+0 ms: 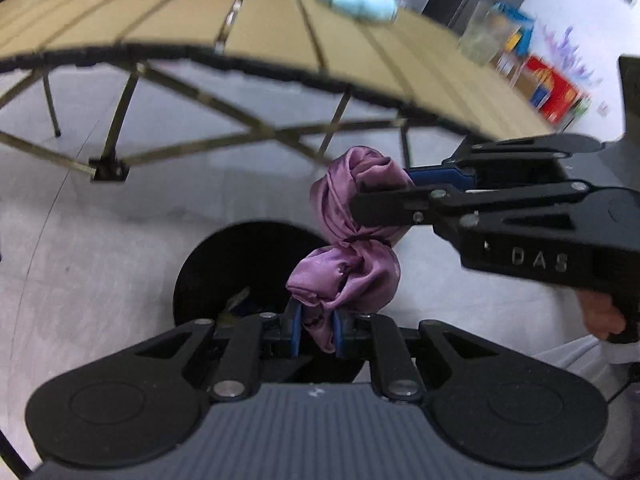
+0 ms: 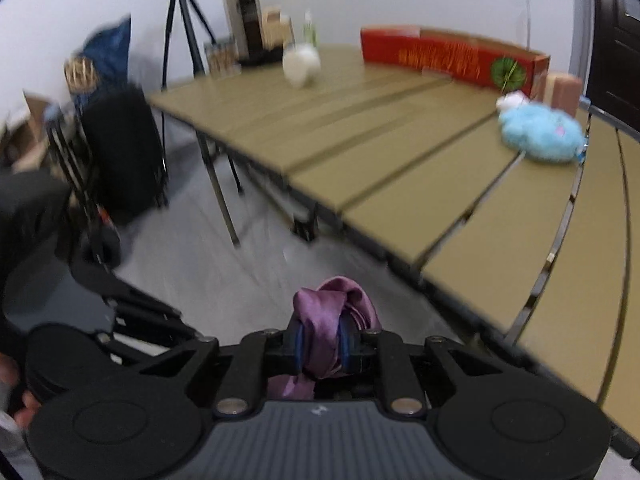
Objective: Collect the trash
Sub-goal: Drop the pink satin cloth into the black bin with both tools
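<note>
A crumpled purple satin cloth [image 1: 352, 272] hangs in the air between both grippers. In the left wrist view my left gripper [image 1: 316, 330] is shut on its lower end, the blue pads pinching the fabric. My right gripper [image 1: 382, 192] reaches in from the right and is shut on the cloth's upper bunch. The right wrist view shows the same cloth [image 2: 328, 300] clamped between the right gripper's [image 2: 320, 344] pads. Right below the cloth, a round black bin [image 1: 208, 276] stands open on the grey floor, with some scraps inside.
A tan folding table [image 2: 400, 152] stands ahead, its edge above the bin. On it lie a blue plush toy [image 2: 540, 132], a red box [image 2: 440, 56] and a white object [image 2: 300, 64]. A black suitcase [image 2: 120, 152] and a tripod [image 2: 180, 20] stand at the left wall.
</note>
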A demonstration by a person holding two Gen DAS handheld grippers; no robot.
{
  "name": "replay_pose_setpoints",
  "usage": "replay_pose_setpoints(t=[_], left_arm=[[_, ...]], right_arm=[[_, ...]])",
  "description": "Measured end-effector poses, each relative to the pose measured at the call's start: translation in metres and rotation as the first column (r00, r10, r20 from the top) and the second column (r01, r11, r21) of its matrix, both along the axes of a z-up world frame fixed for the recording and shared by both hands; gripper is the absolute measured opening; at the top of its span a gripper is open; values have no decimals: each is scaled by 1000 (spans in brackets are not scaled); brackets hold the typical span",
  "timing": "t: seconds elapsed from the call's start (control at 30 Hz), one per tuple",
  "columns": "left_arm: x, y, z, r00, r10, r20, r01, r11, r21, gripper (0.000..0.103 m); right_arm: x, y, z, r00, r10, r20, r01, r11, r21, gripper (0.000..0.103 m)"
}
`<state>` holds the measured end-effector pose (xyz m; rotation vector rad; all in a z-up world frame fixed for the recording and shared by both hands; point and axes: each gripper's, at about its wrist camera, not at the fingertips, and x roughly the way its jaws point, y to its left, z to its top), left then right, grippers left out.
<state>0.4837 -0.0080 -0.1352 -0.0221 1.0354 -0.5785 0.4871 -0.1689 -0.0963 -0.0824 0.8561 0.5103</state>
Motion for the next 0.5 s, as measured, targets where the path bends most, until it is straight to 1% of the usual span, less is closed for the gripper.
replay_pose_setpoints(t=[0.03, 0.1, 0.13, 0.17, 0.2, 0.23, 0.27, 0.33, 0.4, 0.5], left_arm=[[2, -2, -5, 1000, 16, -1, -16, 999, 43, 17], [5, -5, -15, 998, 65, 19, -67, 988, 137, 27], [8, -4, -20, 996, 82, 22, -85, 981, 173, 38], [10, -3, -23, 996, 87, 11, -88, 980, 178, 44], [13, -1, -26, 995, 96, -5, -93, 978, 185, 45], [15, 0, -28, 994, 104, -13, -100, 976, 195, 52], [15, 1, -30, 994, 110, -12, -105, 972, 210, 61], [15, 2, -30, 993, 117, -2, -113, 962, 249, 70], [14, 2, -31, 993, 116, -6, -110, 959, 261, 71], [16, 2, -33, 993, 117, -8, -111, 957, 269, 74]], right_arm=[[2, 2, -6, 1000, 1, -21, -2, 1000, -13, 22], [7, 7, -22, 996, -11, -86, 6, 998, -58, 38], [8, 9, -29, 994, -11, -111, 2, 997, -81, 50], [7, 13, -33, 992, -9, -122, -5, 994, -108, 49], [5, 15, -36, 992, -6, -126, -9, 992, -123, 49], [3, 15, -38, 991, -3, -134, -15, 991, -132, 50], [2, 15, -39, 989, 1, -149, -21, 990, -136, 53], [1, 15, -41, 986, -3, -168, -22, 989, -144, 55], [0, 16, -43, 984, -6, -176, -22, 987, -159, 60], [-1, 17, -44, 983, -2, -185, -30, 985, -170, 62]])
